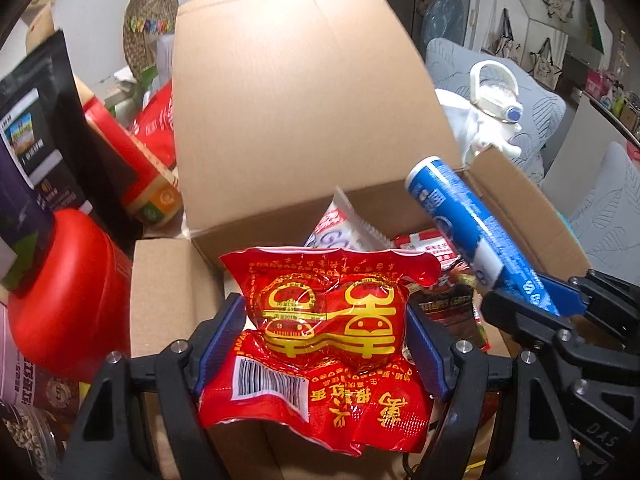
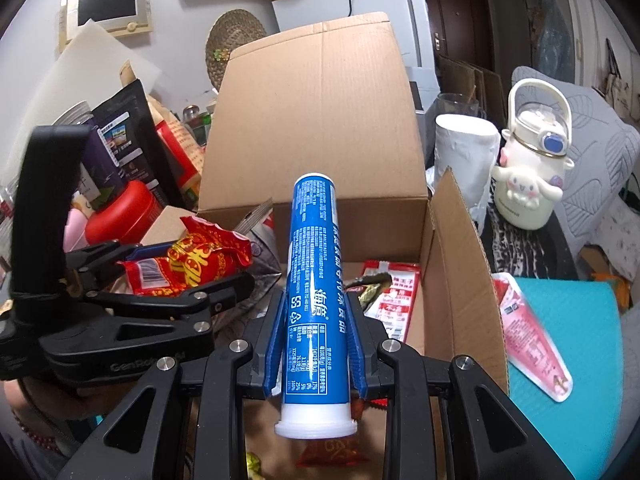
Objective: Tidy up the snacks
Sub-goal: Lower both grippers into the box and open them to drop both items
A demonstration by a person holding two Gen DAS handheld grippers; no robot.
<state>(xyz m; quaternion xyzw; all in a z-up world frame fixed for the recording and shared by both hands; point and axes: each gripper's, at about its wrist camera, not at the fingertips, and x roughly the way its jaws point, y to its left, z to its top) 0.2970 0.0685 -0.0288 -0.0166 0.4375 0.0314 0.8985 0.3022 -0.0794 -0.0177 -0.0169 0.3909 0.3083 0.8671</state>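
My left gripper (image 1: 326, 320) is shut on a red snack packet with gold print (image 1: 328, 332) and holds it over the open cardboard box (image 1: 304, 92). The packet also shows in the right wrist view (image 2: 196, 258), with the left gripper (image 2: 224, 264) around it. My right gripper (image 2: 314, 308) is shut on a blue and white tube (image 2: 314, 280), held upright over the box (image 2: 316, 120). The tube (image 1: 464, 224) and the right gripper (image 1: 532, 292) show at the right of the left wrist view. Several snack packets (image 2: 390, 296) lie inside the box.
A red tin (image 1: 68, 292), black pouch (image 1: 36, 136) and red carton (image 1: 128, 156) crowd the left of the box. A white cartoon bottle (image 2: 528, 168) and white cup (image 2: 464, 156) stand to the right. A pink packet (image 2: 532, 340) lies on a teal surface (image 2: 580, 340).
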